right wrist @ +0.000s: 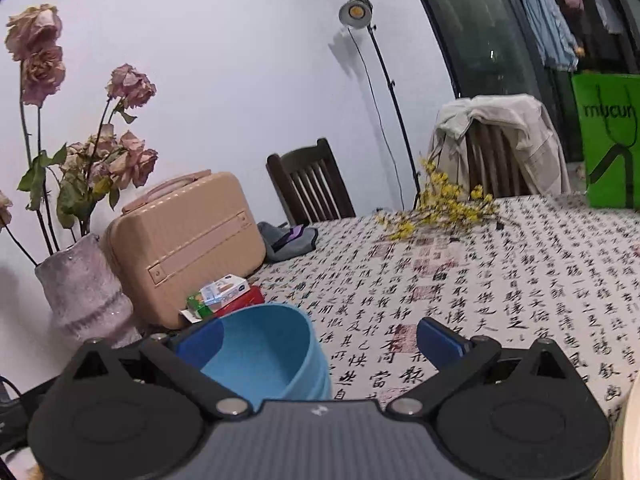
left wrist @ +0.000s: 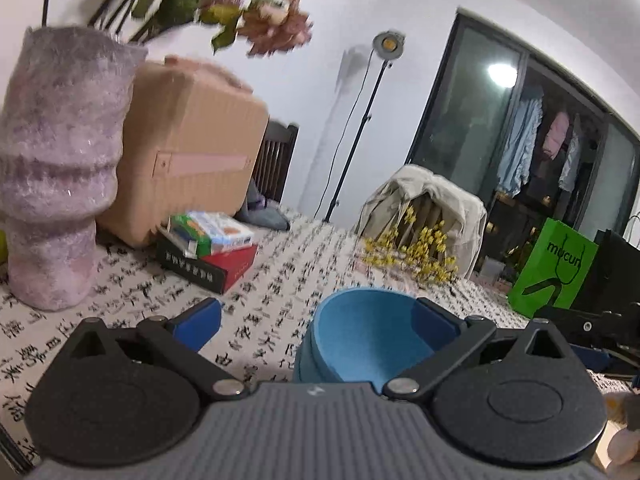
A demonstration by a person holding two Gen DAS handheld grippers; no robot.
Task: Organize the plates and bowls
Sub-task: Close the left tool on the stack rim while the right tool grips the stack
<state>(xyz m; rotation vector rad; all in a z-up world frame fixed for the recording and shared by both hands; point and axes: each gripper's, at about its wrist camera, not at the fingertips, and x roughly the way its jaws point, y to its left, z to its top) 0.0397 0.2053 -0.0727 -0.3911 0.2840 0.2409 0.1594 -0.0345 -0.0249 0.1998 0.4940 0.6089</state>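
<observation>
In the left wrist view a blue bowl (left wrist: 360, 344), seemingly nested in a second one, stands on the patterned tablecloth (left wrist: 260, 280). My left gripper (left wrist: 318, 322) is open. Its right finger (left wrist: 436, 324) lies at the bowl's right rim and its left finger (left wrist: 200, 320) is well clear of the bowl. In the right wrist view a blue bowl (right wrist: 264, 348) sits at the lower left. My right gripper (right wrist: 320, 340) is open too, with its left finger (right wrist: 200, 340) at the bowl's left rim and its right finger (right wrist: 440, 340) over bare cloth. Whether either finger is inside a bowl is unclear.
A purple vase (left wrist: 56, 168) of dried roses, a tan case (left wrist: 192, 152) and stacked boxes (left wrist: 208, 248) stand at the left. Yellow flowers (right wrist: 440, 200), a draped chair (right wrist: 500, 144) and a green bag (right wrist: 608, 140) are far right. A pale curved edge (right wrist: 632, 420) shows nearby.
</observation>
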